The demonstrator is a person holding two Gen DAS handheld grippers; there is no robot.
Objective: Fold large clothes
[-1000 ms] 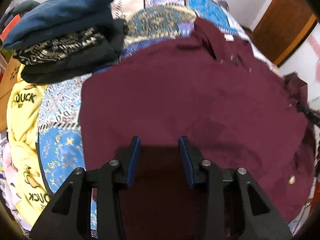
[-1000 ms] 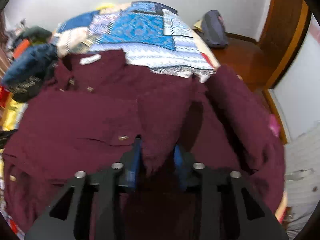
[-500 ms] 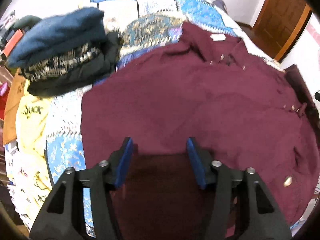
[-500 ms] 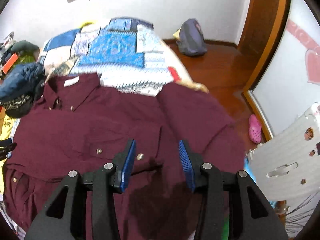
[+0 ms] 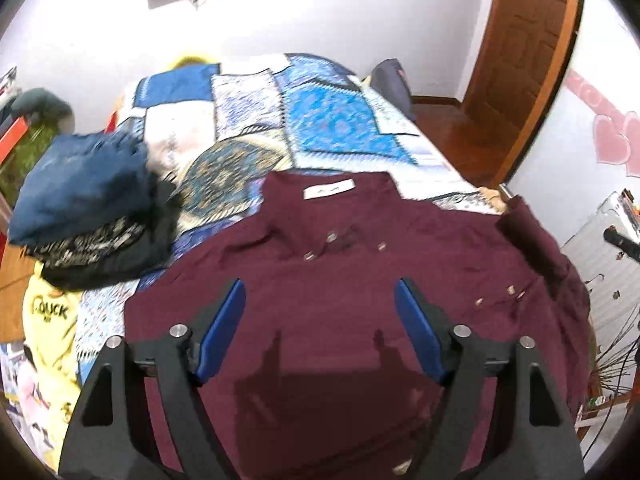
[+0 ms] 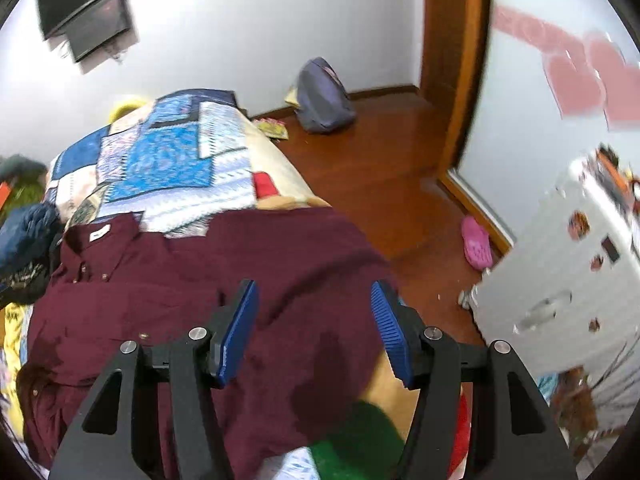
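Left wrist view: yellow cloth (image 5: 50, 320) at the bed's left edge reads "DUCK". Maroon shirt (image 5: 340, 288) lies spread on the patchwork quilt (image 5: 332, 128), collar far from me, white neck label (image 5: 329, 189) unreadable, metal snaps along the front. My left gripper (image 5: 320, 320) hangs above its middle, jaws just opened wide, nothing between them.

Right wrist view: shirt's sleeve side drapes toward the bed edge. My right gripper (image 6: 314, 320) is above it, jaws just opened and spread, holding nothing.
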